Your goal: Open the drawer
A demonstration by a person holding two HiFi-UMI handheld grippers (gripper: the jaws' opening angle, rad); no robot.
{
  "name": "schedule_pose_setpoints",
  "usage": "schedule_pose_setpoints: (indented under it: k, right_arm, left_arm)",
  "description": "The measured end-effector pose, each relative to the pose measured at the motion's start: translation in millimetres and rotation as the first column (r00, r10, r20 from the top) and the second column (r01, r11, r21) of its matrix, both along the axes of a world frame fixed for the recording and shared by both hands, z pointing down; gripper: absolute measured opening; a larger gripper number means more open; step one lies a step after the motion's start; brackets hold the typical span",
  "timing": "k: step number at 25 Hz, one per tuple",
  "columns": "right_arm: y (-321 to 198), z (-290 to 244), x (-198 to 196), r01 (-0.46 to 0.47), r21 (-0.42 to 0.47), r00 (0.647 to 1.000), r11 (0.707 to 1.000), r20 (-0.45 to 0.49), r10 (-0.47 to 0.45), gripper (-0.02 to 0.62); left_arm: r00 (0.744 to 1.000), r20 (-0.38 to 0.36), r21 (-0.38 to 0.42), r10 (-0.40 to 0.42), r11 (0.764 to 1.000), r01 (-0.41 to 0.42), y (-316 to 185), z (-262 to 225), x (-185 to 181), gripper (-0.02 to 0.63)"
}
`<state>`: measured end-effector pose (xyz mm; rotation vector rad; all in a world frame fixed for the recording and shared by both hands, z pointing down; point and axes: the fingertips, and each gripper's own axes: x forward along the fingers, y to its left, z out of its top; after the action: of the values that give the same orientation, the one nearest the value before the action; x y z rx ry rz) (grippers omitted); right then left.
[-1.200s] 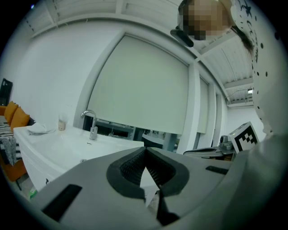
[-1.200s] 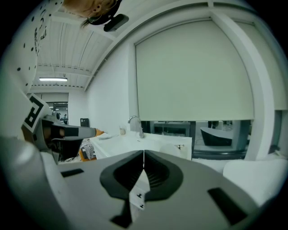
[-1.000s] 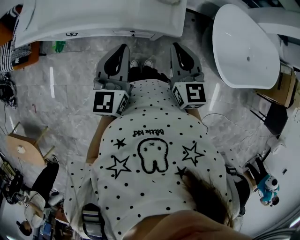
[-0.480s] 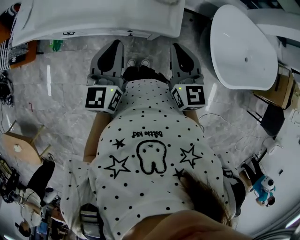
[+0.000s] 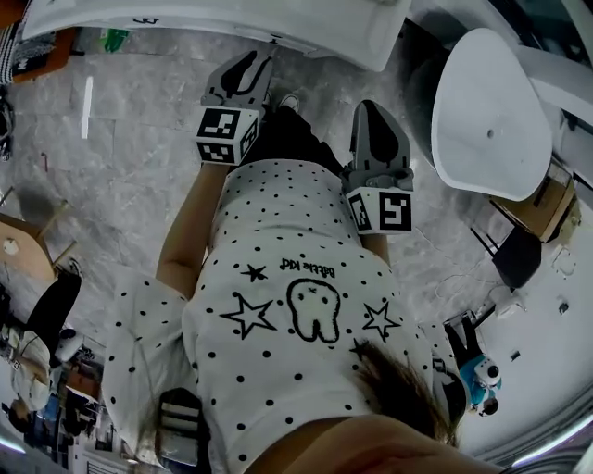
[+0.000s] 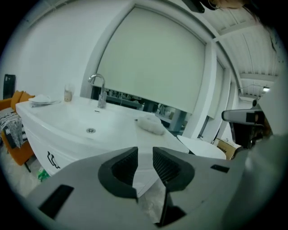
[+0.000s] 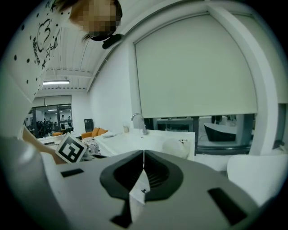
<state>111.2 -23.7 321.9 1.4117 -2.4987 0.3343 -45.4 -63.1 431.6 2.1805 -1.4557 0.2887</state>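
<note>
the left gripper (image 6: 145, 155) is holding its jaws apart with a clear gap. they have just been opening, and nothing is standing between them. ahead of these jaws and down to their left, the white drawer front (image 6: 38, 146) with its dark handle (image 6: 53, 158) is sitting under the washbasin (image 6: 85, 123), apart from the jaws. a tap (image 6: 100, 90) is rising beyond the basin. the right gripper (image 7: 143, 155) is holding its jaws together, tips touching, with nothing in them. it is hanging farther back from the cabinet (image 5: 306, 28) than the left one, beside the person's dotted shirt (image 5: 296, 278).
</note>
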Motion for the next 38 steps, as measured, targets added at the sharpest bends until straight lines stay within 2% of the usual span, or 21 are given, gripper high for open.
schedule_pose_setpoints:
  k: [10,15,19,25,32,38]
  right_arm:
    - [1,27,-8,-0.027,-0.066,0.999,0.997,-0.026,0.025,0.014]
    - [17,48,-12,-0.029,-0.134,0.999,0.99,-0.03,0.025,0.014]
    - [20,72,-27,-0.021,-0.185,0.999,0.983,-0.035,0.014,0.014]
    - [28,103,-30,-0.033,-0.252,0.999,0.967,-0.044,0.022,0.014]
    - [31,114,-30,-0.054,-0.285,0.998,0.957,-0.045,0.043,0.014]
    - [32,123,-24,-0.081,-0.311,0.996,0.947,-0.047,0.07,0.014]
  left_arm:
    - [0.996,0.078,-0.067,0.03,0.997,-0.025,-20,93,-10,0.114]
    - [0.996,0.077,-0.126,0.047,0.991,-0.037,-21,155,6,0.123]
    - [0.994,0.096,-0.166,0.05,0.986,-0.033,-46,208,2,0.129]
    - [0.994,0.099,-0.244,0.055,0.969,-0.029,-56,282,1,0.16]
    - [0.988,0.1,-0.274,0.12,0.958,-0.089,-62,319,15,0.166]
    - [0.988,0.132,-0.28,0.08,0.959,-0.04,-79,327,15,0.167]
